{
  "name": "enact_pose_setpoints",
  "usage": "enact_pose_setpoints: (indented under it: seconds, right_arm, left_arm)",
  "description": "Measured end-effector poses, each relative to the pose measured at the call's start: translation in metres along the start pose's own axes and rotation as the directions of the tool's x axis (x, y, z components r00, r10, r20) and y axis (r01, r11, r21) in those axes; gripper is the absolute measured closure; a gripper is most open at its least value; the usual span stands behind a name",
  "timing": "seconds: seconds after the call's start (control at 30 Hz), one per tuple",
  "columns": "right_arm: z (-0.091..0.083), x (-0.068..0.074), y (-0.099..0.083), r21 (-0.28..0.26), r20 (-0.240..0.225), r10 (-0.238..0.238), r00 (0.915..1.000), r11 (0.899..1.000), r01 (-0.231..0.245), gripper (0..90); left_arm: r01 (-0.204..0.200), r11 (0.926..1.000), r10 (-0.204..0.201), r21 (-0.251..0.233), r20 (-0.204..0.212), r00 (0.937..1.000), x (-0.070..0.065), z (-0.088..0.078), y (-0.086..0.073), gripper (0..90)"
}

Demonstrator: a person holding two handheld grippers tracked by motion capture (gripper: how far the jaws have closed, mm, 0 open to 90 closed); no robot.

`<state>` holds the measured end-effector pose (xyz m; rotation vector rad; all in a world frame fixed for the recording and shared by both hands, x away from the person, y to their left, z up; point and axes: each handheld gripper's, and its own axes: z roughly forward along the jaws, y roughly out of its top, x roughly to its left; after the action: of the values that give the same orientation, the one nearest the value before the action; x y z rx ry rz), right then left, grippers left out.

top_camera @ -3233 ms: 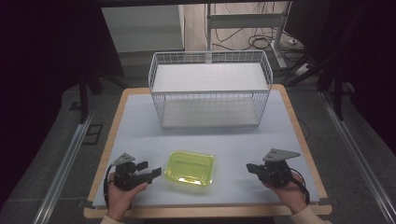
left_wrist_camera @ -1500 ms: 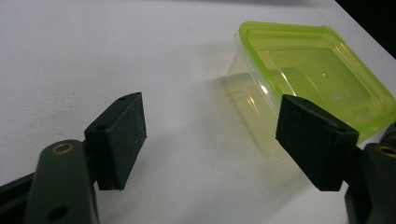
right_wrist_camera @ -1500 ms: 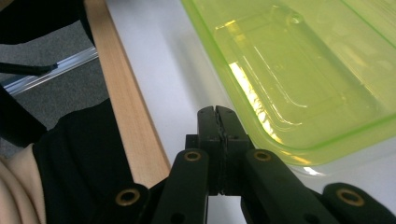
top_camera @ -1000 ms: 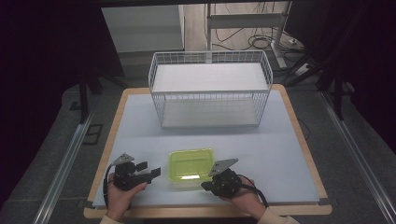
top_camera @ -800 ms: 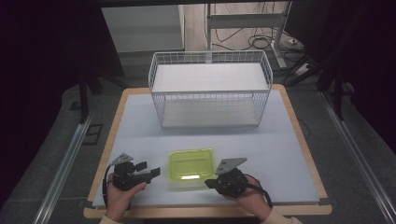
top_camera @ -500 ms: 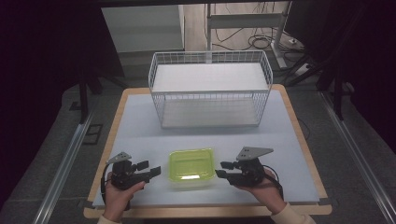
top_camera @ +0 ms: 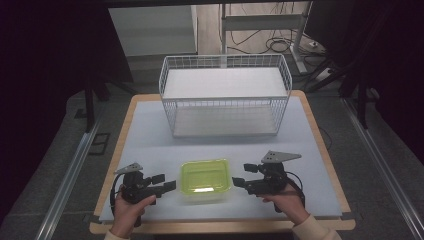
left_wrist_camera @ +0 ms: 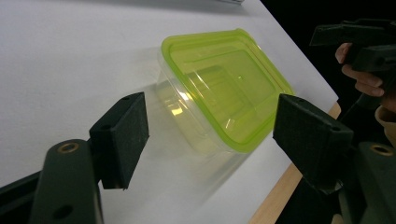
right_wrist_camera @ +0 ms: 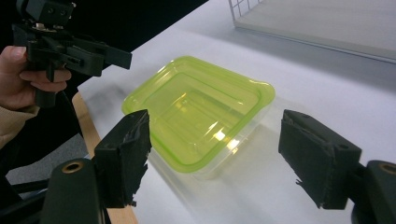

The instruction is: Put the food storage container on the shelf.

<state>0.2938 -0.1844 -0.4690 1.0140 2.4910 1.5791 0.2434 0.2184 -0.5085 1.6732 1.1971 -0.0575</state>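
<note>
A clear plastic container with a yellow-green lid (top_camera: 205,180) sits closed on the white table near the front edge. My left gripper (top_camera: 167,182) rests just left of it, open, jaws pointing at it. From the left gripper view the container (left_wrist_camera: 224,93) lies ahead, between the pads (left_wrist_camera: 123,133) without touching them. My right gripper (top_camera: 242,176) is just right of the container, and its jaws have just been opening with nothing gripped. In the right gripper view the container (right_wrist_camera: 196,112) lies beyond the wide-apart pads (right_wrist_camera: 126,151), untouched.
A white wire basket (top_camera: 225,95) stands at the back middle of the table, with its corner (right_wrist_camera: 327,18) in the right gripper view. The wooden table edge (top_camera: 220,227) runs close in front of both hands. Bare white surface lies between container and basket.
The right gripper, a second ago against the container's front right corner, has drawn back to the right and slightly up, and its jaws have opened. The left gripper and container stayed put.
</note>
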Motion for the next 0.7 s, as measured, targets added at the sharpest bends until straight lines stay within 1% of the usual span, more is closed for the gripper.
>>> enact_pose_setpoints:
  seconds: [0.07,0.17,0.23,0.3,0.4,0.6,0.7]
  right_arm:
    - [0.001,-0.002,-0.001,0.004,-0.001,0.001,1.0000,1.000,-0.001,26.5]
    - [0.001,-0.005,0.000,0.029,-0.005,0.042,0.9991,0.999,-0.042,29.2]
    - [0.003,-0.006,0.000,0.041,-0.001,0.053,0.9986,0.998,-0.053,30.5]
    - [0.005,-0.008,0.000,0.058,0.004,0.067,0.9978,0.996,-0.067,31.3]
    - [0.011,-0.011,0.001,0.082,0.006,0.088,0.9961,0.993,-0.088,32.3]
    - [0.026,-0.013,0.003,0.131,-0.003,0.119,0.9928,0.984,-0.118,33.5]
    - [0.031,-0.014,0.004,0.142,-0.004,0.136,0.9907,0.981,-0.134,33.6]
  left_arm:
    - [0.006,1.0000,-0.006,0.000,0.004,1.0000,0.000,0.001,-0.001,26.3]
    - [0.013,0.9996,-0.013,0.023,-0.004,0.9999,-0.001,0.002,0.000,26.3]
    - [0.031,0.9990,-0.031,0.032,-0.009,0.9995,-0.001,0.003,0.000,26.6]
    - [0.053,0.9976,-0.053,0.045,-0.002,0.9986,0.001,0.005,0.001,26.6]
    - [0.091,0.9941,-0.091,0.060,-0.001,0.9959,0.002,0.008,0.001,26.6]
    - [0.139,0.9873,-0.140,0.076,0.007,0.9901,0.007,0.012,0.002,26.6]
    - [0.164,0.9828,-0.166,0.085,0.023,0.9858,0.010,0.015,0.003,26.7]
